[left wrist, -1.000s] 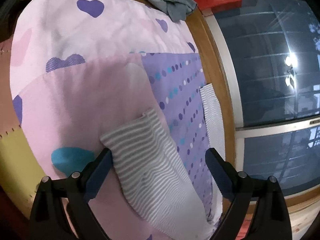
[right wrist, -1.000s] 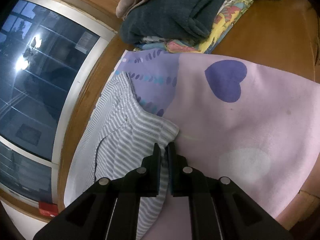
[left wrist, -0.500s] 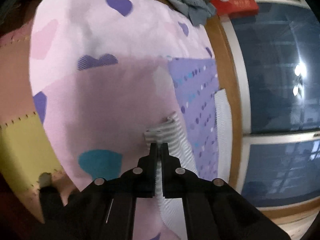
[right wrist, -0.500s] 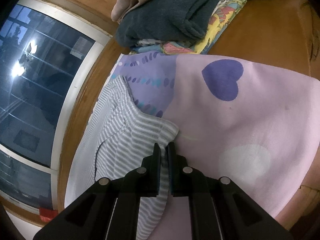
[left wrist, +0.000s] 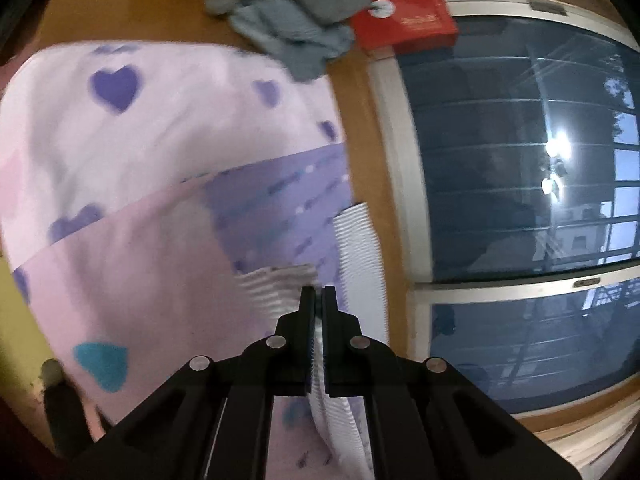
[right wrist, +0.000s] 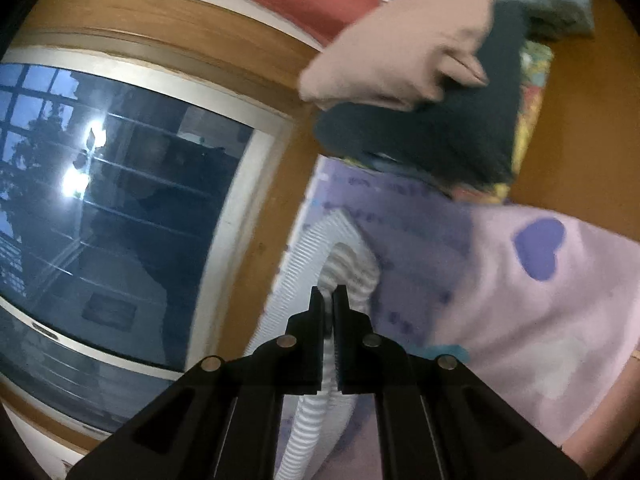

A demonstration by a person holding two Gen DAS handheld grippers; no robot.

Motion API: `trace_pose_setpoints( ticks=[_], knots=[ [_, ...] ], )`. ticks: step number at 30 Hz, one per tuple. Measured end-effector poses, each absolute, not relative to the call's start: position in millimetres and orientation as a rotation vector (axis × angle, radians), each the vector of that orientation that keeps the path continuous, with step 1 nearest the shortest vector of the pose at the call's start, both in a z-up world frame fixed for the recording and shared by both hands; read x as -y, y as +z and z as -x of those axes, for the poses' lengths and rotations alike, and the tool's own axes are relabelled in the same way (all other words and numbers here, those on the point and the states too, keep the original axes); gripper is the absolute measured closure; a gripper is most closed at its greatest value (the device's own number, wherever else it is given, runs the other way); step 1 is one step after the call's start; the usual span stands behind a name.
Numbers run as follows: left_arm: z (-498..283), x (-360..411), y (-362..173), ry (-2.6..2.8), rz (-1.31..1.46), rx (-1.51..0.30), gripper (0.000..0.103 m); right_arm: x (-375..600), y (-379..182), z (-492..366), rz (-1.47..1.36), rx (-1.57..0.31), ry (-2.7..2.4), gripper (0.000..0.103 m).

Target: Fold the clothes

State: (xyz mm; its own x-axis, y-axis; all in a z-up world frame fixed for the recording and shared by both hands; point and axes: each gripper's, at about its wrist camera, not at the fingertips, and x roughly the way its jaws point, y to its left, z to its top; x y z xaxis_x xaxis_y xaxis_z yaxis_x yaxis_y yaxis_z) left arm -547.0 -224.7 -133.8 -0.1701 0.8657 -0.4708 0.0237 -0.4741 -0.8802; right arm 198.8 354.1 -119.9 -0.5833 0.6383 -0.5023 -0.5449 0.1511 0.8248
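A grey-and-white striped garment (left wrist: pixel 356 248) lies along the window side of a pink cloth with purple hearts (left wrist: pixel 120 152). My left gripper (left wrist: pixel 319 294) is shut on one corner of the striped garment, whose fabric runs down between the jaws and is lifted off the cloth. In the right wrist view my right gripper (right wrist: pixel 329 294) is shut on another corner of the striped garment (right wrist: pixel 320 248), also raised, with a fold curling in front of the fingertips. Both views are blurred by motion.
A crumpled grey garment (left wrist: pixel 296 12) and a red box (left wrist: pixel 408 16) lie at the far end of the wooden surface. A stack of folded clothes (right wrist: pixel 432 92), beige on dark blue, sits beyond the pink cloth (right wrist: pixel 540 312). Dark window panes (left wrist: pixel 520 160) border the wooden ledge.
My left gripper went from wide open around the striped garment to shut on its corner, then rose with it. The right gripper stayed shut on its corner and lifted as well.
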Motion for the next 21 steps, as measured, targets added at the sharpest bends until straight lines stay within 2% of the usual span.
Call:
trace_pose_setpoints(
  ticks=[6, 11, 21],
  knots=[
    [566.3, 178.9, -104.0, 1.751, 1.402, 1.085, 0.101, -394.0, -112.8, -190.4, -0.161, -1.573, 1.619, 0.1],
    [589.2, 115.1, -85.1, 1.784, 1.402, 1.018, 0.101, -442.0, -121.3, -175.2, -0.197, -1.609, 1.629, 0.1],
    [645.4, 7.2, -88.8, 1.811, 1.497, 0.914, 0.101, -523.4, -155.5, -132.7, -0.15, -1.655, 1.548, 0.1]
  ],
)
